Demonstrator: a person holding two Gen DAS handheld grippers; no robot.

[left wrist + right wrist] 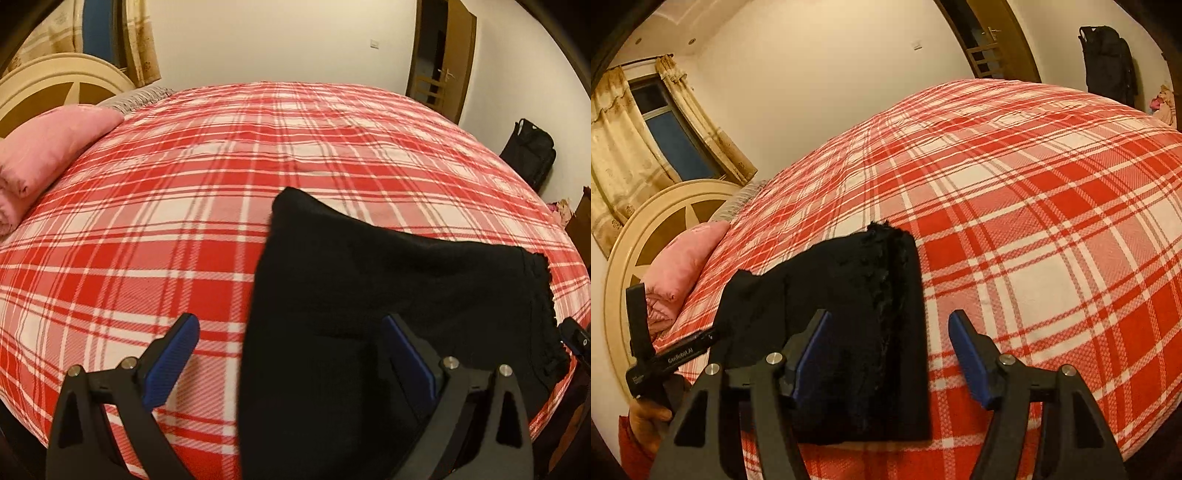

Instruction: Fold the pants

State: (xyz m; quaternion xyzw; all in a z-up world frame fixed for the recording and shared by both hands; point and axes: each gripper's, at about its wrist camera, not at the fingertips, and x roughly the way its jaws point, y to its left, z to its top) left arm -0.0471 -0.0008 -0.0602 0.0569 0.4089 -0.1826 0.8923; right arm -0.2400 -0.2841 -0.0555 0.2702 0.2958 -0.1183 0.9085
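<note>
The black pants (369, 277) lie folded into a thick bundle on the red plaid bed (166, 206), near its front edge. My left gripper (288, 325) is open wide over the bundle's left edge; one blue pad hangs over the plaid and the other over the black cloth. In the right wrist view the pants (842, 288) show a frayed hem on top. My right gripper (889, 317) is open, its left pad above the cloth and its right pad above the bedspread (1052, 221). Neither holds anything. A hand (646, 413) holds the left gripper's housing (676, 356) at lower left.
A pink rolled blanket (48, 155) lies by the cream round headboard (55, 81) on the left. A black bag (528, 155) stands by the wall past the bed's right side, next to a wooden door (443, 59). A curtained window (672, 136) lies behind the headboard.
</note>
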